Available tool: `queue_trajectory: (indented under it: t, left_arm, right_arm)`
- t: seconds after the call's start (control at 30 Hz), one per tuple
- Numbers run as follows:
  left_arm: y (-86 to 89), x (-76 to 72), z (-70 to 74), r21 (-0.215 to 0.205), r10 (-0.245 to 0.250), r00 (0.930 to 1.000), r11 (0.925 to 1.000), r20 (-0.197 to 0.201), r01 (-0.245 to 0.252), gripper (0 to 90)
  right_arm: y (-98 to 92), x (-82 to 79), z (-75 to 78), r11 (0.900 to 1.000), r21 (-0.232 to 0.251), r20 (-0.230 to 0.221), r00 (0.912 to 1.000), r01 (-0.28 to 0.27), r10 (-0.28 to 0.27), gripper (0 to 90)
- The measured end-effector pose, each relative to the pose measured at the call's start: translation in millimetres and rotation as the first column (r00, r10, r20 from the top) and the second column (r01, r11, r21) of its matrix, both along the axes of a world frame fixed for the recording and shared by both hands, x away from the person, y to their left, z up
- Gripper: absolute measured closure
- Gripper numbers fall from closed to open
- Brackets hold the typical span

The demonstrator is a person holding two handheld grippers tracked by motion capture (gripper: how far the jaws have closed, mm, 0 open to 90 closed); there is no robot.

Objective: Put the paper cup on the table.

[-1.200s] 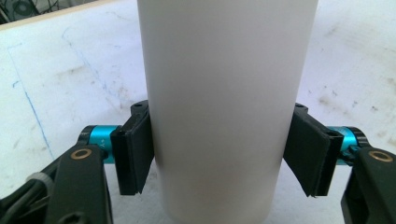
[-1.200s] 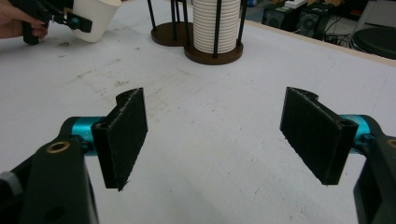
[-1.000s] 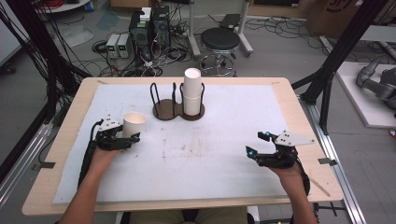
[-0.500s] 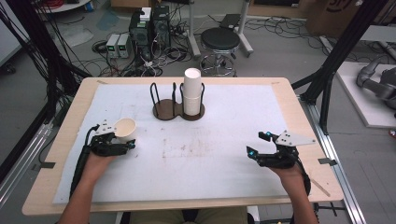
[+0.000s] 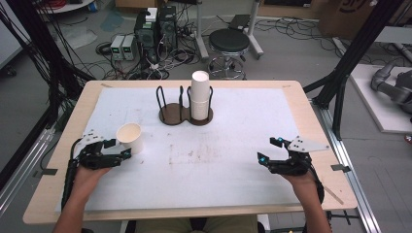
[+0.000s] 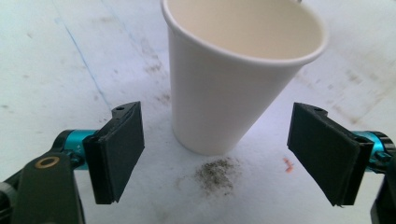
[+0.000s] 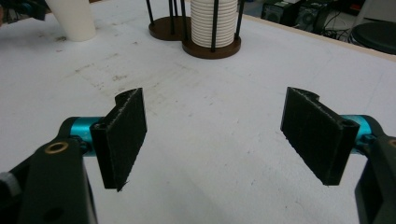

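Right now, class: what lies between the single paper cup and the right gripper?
In the high view, only bare white mat lies between the paper cup and the right gripper.

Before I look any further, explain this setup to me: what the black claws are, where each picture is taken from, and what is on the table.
A person sits at a table and holds a hand-worked claw in each hand. One picture looks down from above; the other two come from cameras riding on each claw, looking along its black jaws. The left claw has just been opening: a paper cup stands upright between its jaws, untouched by the pads. The right claw is open and holds nothing. Farther back stands a wire rack holding a cup stack.
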State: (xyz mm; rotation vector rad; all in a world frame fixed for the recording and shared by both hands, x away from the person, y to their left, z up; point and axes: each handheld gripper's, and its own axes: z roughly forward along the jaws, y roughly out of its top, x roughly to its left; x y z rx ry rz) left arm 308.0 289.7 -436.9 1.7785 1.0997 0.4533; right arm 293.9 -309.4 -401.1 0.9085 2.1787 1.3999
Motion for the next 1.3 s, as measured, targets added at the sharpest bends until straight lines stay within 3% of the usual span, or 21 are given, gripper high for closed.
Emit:
queue_trajectory:
  t: [0.07,0.13,0.27,0.37,0.47,0.53,0.83,1.1,1.3]
  left_arm:
    - [6.3,-5.6,4.4,-0.051,0.017,0.9987,0.9986,0.049,-0.014,18.8]
    - [11.1,-9.6,9.7,-0.093,0.037,0.9925,0.9953,0.117,-0.026,18.8]
    - [12.8,-15.2,19.2,-0.166,0.067,0.9684,0.9857,0.24,-0.027,18.5]
    - [10.4,-17.0,23.9,-0.203,0.066,0.9501,0.9793,0.305,-0.003,17.9]
    - [4.6,-17.7,28.4,-0.228,0.054,0.9363,0.9732,0.347,0.028,16.8]
    - [-2.1,-17.5,29.3,-0.245,0.028,0.9325,0.9674,0.36,0.065,16.8]
    - [-40.9,-10.7,32.0,-0.203,-0.084,0.9248,0.9646,0.371,0.169,16.8]
    - [-54.2,-9.0,33.2,-0.188,-0.112,0.9175,0.9626,0.382,0.196,16.8]
    - [-56.7,-9.9,31.7,-0.172,-0.13,0.9196,0.9634,0.371,0.205,16.8]
  right_arm:
    - [-0.4,0.3,-0.2,1.0,-0.003,0.002,1.0,0.001,-0.001,23.0]
    - [-0.8,0.3,-0.4,1.0,-0.007,-0.006,1.0,0.005,-0.005,22.8]
    - [-0.6,1.6,-1.6,1.0,-0.02,-0.018,0.9997,0.016,-0.016,22.0]
    - [-0.8,2.8,-3.2,0.998,-0.041,-0.018,0.9991,0.037,-0.038,21.2]
    - [-1.9,4.0,-5.0,0.997,-0.054,-0.029,0.998,0.055,-0.057,20.8]
    - [-3.3,4.2,-5.4,0.996,-0.058,-0.038,0.9972,0.062,-0.064,20.5]
    - [-7.1,3.7,-6.1,0.996,-0.053,-0.031,0.997,0.07,-0.072,19.4]
    - [-9.1,0.8,-4.2,0.996,-0.041,-0.017,0.9963,0.083,-0.084,17.9]
    - [-8.9,-3.4,-3.1,0.995,-0.037,-0.014,0.9958,0.09,-0.09,16.4]
